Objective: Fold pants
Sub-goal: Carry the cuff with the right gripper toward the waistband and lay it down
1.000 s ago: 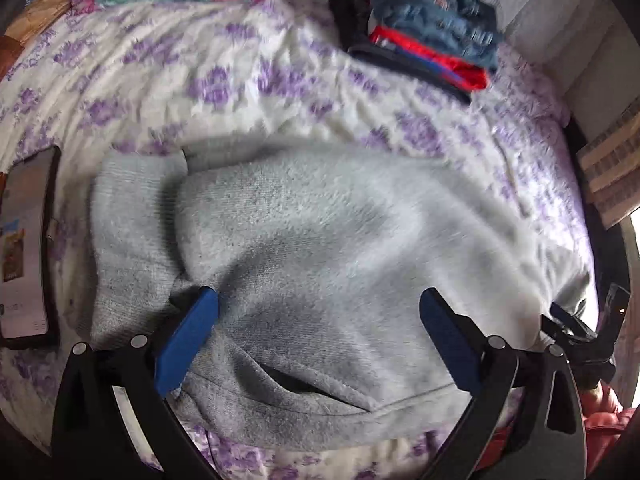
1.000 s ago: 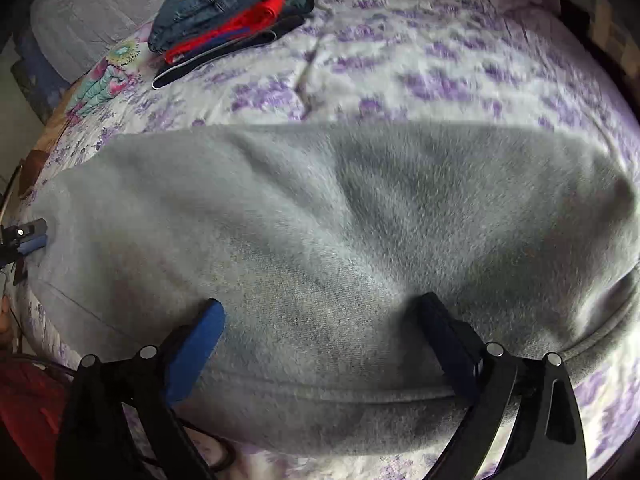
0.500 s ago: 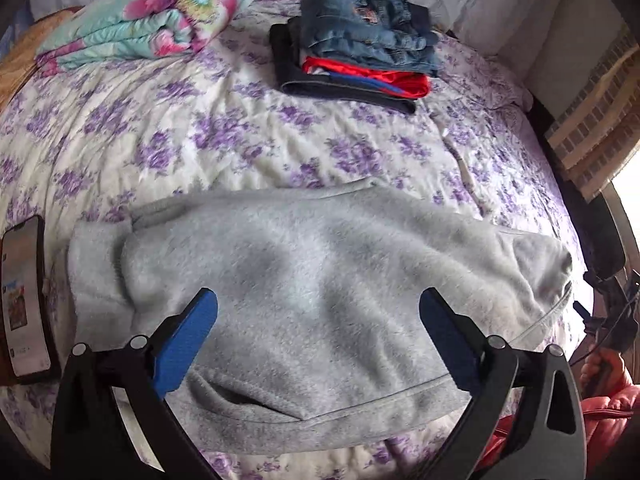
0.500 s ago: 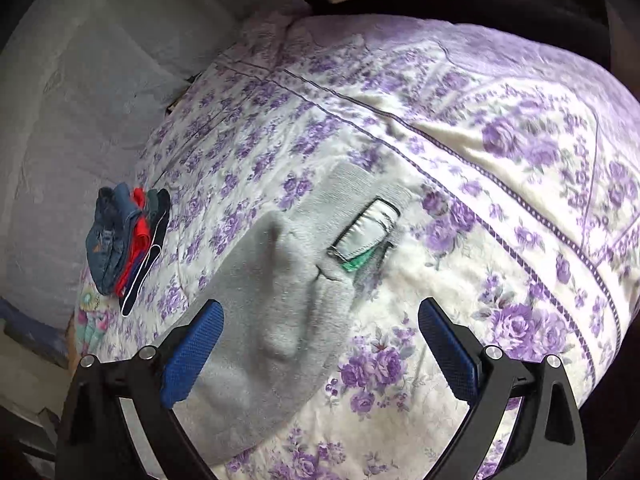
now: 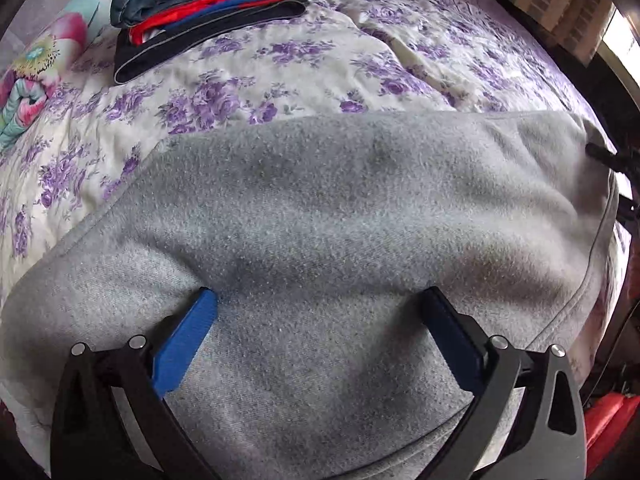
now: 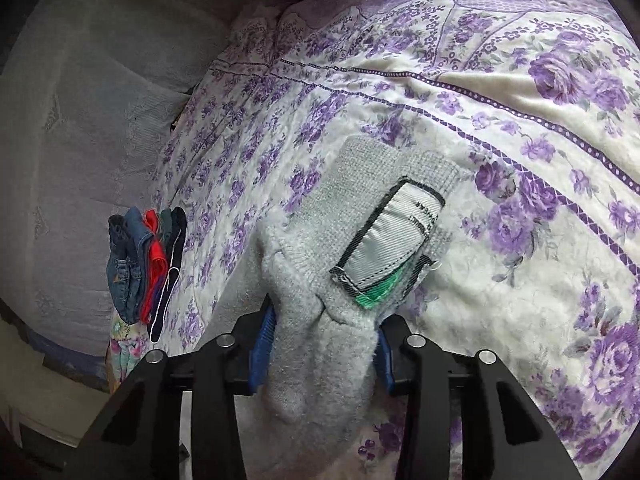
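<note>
Slippage threatens: right gripper (image 6: 320, 354) fingers pinch only the bunched cuff of the grey pants (image 5: 340, 240), while left gripper (image 5: 318, 304) fingers stay spread, holding nothing.

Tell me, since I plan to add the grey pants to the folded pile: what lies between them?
In the left wrist view, only bare purple-flowered bedspread separates the grey pants from the folded pile; nothing else lies there.

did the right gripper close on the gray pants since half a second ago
Yes. The right gripper went from open above the gray pants to shut on them, beside the sewn label.
</note>
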Demonstrator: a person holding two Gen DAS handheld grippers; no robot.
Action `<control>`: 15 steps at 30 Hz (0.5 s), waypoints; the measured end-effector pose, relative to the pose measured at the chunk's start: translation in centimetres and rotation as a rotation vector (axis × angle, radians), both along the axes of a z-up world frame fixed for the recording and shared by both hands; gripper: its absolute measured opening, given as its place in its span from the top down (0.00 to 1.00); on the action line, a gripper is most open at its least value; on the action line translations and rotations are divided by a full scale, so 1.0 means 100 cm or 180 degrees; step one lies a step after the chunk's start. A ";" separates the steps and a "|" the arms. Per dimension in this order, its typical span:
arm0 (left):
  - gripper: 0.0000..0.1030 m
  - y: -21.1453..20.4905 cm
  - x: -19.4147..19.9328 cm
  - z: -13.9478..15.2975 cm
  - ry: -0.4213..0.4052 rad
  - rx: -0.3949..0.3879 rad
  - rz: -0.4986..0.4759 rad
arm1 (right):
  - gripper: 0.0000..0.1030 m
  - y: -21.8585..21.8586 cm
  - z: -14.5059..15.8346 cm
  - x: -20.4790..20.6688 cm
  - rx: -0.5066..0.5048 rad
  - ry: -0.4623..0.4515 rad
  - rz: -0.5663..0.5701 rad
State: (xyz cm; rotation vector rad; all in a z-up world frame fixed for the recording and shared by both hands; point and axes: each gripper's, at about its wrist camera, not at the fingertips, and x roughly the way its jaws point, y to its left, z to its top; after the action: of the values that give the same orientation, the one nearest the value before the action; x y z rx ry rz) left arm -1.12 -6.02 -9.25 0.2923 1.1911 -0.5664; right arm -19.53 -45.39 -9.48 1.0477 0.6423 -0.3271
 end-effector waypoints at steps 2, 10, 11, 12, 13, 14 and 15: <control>0.04 0.011 0.003 0.009 0.0097 -0.0114 0.0087 | 0.68 0.005 0.011 -0.001 -0.0105 -0.0042 0.0031; 0.05 0.155 0.006 0.074 -0.0044 -0.1021 0.1310 | 0.71 0.069 0.091 0.037 -0.0850 -0.0323 0.0686; 0.05 0.178 0.003 0.078 -0.0039 -0.1130 0.1500 | 0.71 0.086 0.100 0.047 -0.0975 -0.0354 0.0846; 0.05 0.196 0.000 0.080 -0.0037 -0.1194 0.1642 | 0.71 0.105 0.109 0.058 -0.1101 -0.0389 0.1021; 0.05 0.216 -0.006 0.081 -0.0029 -0.1258 0.1806 | 0.71 0.126 0.117 0.069 -0.1232 -0.0422 0.1215; 0.05 0.231 -0.011 0.081 -0.0009 -0.1295 0.1924 | 0.71 0.148 0.123 0.079 -0.1364 -0.0449 0.1422; 0.05 0.245 -0.017 0.079 0.0029 -0.1325 0.2029 | 0.71 0.172 0.127 0.089 -0.1497 -0.0469 0.1646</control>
State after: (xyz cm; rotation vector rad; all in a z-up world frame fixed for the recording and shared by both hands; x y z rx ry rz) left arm -2.78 18.51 -1.37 -0.4361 1.0692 -0.2401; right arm -10.59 -28.22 3.17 0.4270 0.6390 0.0550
